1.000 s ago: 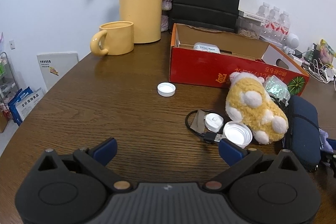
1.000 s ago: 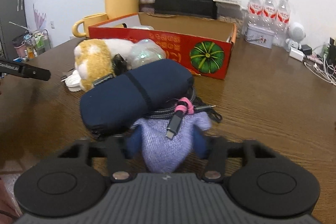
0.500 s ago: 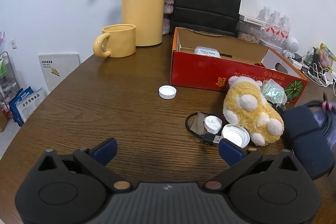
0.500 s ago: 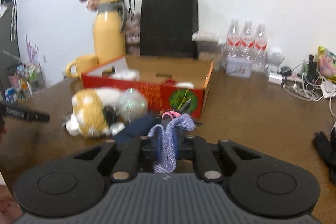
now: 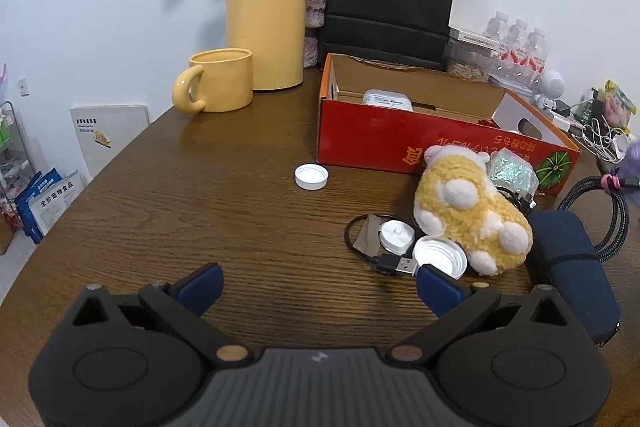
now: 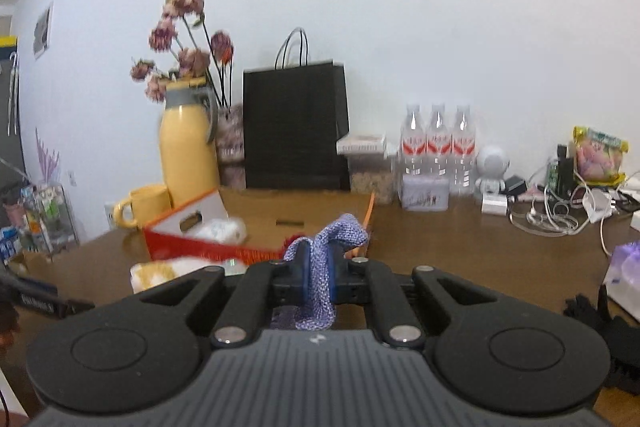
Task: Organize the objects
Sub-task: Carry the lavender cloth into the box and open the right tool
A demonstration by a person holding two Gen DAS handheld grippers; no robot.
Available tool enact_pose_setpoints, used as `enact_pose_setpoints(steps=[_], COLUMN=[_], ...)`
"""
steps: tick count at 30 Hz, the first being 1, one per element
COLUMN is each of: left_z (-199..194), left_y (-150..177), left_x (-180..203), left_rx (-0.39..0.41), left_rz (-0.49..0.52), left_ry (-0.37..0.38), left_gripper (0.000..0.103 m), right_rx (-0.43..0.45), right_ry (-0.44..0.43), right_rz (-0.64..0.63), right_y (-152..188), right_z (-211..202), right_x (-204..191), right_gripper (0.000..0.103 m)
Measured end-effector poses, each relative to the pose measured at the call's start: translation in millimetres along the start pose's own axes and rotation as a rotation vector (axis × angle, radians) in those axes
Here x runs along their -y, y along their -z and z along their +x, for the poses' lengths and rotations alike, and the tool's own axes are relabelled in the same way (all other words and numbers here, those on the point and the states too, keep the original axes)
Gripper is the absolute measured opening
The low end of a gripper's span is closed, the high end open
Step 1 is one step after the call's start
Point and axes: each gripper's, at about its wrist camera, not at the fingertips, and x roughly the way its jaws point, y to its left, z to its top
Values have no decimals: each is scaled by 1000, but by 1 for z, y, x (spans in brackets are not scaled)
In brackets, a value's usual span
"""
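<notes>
Right gripper (image 6: 318, 277) is pinching the purple knit pouch (image 6: 320, 267), held in the air just short of the red cardboard box (image 6: 208, 241). Left gripper (image 5: 318, 285) sits spread wide, empty. I'd carry it well over the box rim before letting go so the braided cable (image 5: 600, 211) doesn't snag.

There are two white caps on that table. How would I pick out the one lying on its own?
Start at the red cardboard box on the brown table. Just in front of its left corner lies a small white cap, open side up. It sits alone on bare wood, while the larger cap lies against the yellow plush toy.
</notes>
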Motion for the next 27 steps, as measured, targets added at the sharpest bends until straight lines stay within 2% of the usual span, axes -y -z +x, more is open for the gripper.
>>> enact_pose_setpoints(steps=[10,12,15,17,21,23,24,27], left_z=[16,20,27,33,44,51,54,57], left_y=[-8,-10,-14,-16,-20,-22,-22,-21], left_x=[8,8,10,11,19,22,23,26], left_rx=[-8,-1,-6,-16,-28,-38,-44,-47], left_rz=[11,14,19,28,61,77,83,106], left_ry=[-14,-30,-29,-15,-3,-3,1,18], left_gripper=[103,99,86,74,58,43,41,14], right_rx=[74,79,54,29,-4,-17,-24,-36], right_ry=[-49,-59,-76,-89,-103,-108,-110,-115], right_rz=[25,28,27,29,38,41,43,46], right_y=[-19,-22,-19,-14,-7,-4,-2,1], right_z=[5,8,17,24,34,39,41,45], right_x=[-8,-10,-14,-16,-19,-21,-21,-22], right_gripper=[9,9,9,9,9,9,9,9])
